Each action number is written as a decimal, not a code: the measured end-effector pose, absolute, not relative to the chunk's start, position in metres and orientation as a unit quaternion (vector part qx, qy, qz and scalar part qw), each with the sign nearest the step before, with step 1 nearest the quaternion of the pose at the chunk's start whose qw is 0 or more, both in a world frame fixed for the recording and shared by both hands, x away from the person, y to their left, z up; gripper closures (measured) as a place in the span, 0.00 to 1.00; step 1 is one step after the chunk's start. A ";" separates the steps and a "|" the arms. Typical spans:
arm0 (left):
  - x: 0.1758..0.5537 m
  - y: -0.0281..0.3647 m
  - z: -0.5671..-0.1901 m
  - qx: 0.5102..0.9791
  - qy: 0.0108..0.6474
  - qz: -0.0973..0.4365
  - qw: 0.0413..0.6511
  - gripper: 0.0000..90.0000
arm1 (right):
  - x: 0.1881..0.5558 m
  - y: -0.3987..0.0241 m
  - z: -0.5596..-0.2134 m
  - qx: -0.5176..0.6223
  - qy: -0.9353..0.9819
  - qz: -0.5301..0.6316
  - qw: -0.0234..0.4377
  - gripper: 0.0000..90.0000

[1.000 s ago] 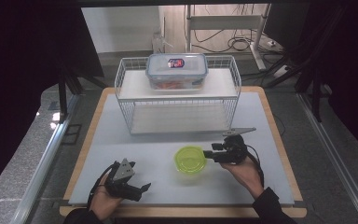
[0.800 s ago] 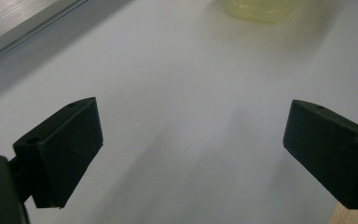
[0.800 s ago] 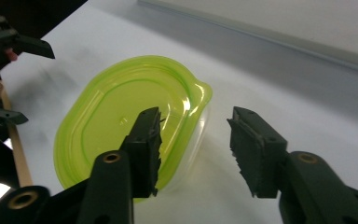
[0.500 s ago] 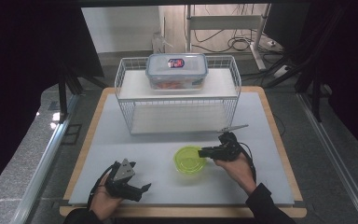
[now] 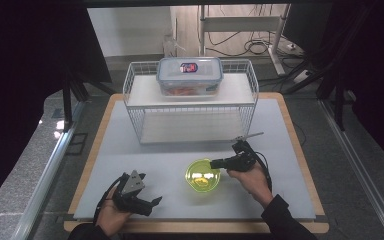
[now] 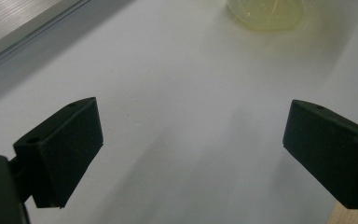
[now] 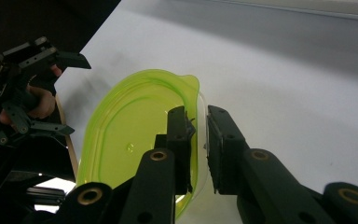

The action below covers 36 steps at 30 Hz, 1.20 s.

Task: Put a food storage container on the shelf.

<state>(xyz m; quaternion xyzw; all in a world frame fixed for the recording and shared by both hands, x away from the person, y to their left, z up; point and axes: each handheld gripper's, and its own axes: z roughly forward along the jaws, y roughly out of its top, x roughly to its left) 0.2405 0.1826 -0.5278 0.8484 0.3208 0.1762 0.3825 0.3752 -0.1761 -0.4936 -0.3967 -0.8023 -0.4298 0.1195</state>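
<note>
In the right gripper view we see our right gripper [image 7: 199, 135] closing, clamped on the green bowl's [image 7: 135, 140] rim; left gripper [image 5: 152, 202] agape over the white table [image 5: 290, 150]

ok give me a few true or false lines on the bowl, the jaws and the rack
1. The right gripper has its jaws around the green bowl's rim. True; they have just been closing on it.
2. The left gripper holds the bowl. False: its jaws are open over the bare mat.
3. A lidded container sits on top of the wire rack. True.
4. The bowl stands inside the rack. False: it is on the mat in front of it.
</note>
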 end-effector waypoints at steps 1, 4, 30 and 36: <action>0.240 0.183 -0.528 0.848 0.321 0.176 0.383 0.05 | 0.375 -0.177 -0.493 -0.397 -0.801 -0.431 0.122 0.90; 0.240 0.183 -0.528 0.848 0.321 0.177 0.382 0.05 | 0.375 -0.179 -0.489 -0.399 -0.793 -0.444 0.127 0.91; 0.240 0.182 -0.528 0.850 0.318 0.177 0.380 0.05 | 0.382 -0.202 -0.481 -0.444 -0.774 -0.442 0.096 0.89; 0.240 0.181 -0.528 0.851 0.318 0.177 0.379 0.05 | 0.387 -0.209 -0.490 -0.458 -0.771 -0.433 0.095 0.85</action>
